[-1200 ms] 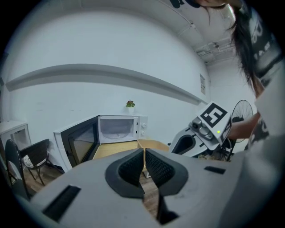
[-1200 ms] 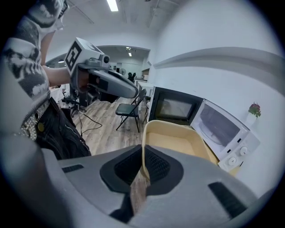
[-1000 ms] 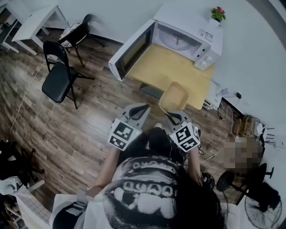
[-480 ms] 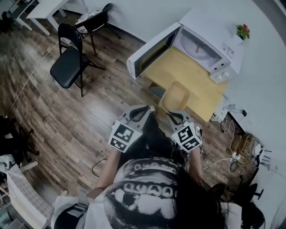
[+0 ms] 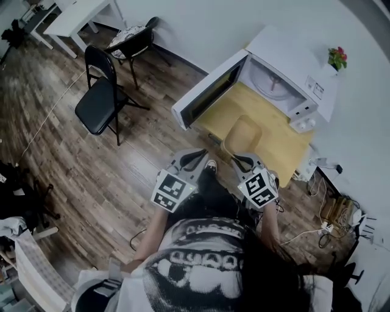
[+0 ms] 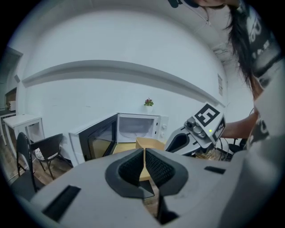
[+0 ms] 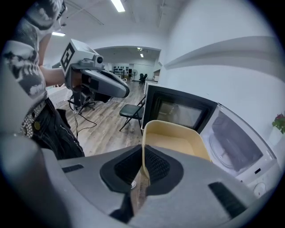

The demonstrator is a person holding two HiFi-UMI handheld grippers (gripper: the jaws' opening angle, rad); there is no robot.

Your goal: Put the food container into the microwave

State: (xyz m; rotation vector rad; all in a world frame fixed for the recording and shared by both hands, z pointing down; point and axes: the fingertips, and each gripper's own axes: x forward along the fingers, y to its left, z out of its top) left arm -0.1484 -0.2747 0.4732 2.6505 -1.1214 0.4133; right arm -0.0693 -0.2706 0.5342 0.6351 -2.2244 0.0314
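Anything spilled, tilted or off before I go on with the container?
Nothing stands out. The right gripper is shut on the rim of the food container, which is upright and looks empty; the microwave stands with its door open.

Office-like room: folding chair (image 5: 97, 108), white desk (image 5: 79, 12), ceiling strip lights (image 7: 118, 5).

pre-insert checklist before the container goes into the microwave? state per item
1. Microwave door open: ok, swung wide.
2. Turntable free: ok, nothing shows on it.
3. Right gripper hold: ok, jaws closed on the near wall of the food container.
4. Left gripper out of the way: ok, jaws together, empty, apart from the container.
5. Container empty: ok, nothing shows inside.
6. Container level: cannot tell.
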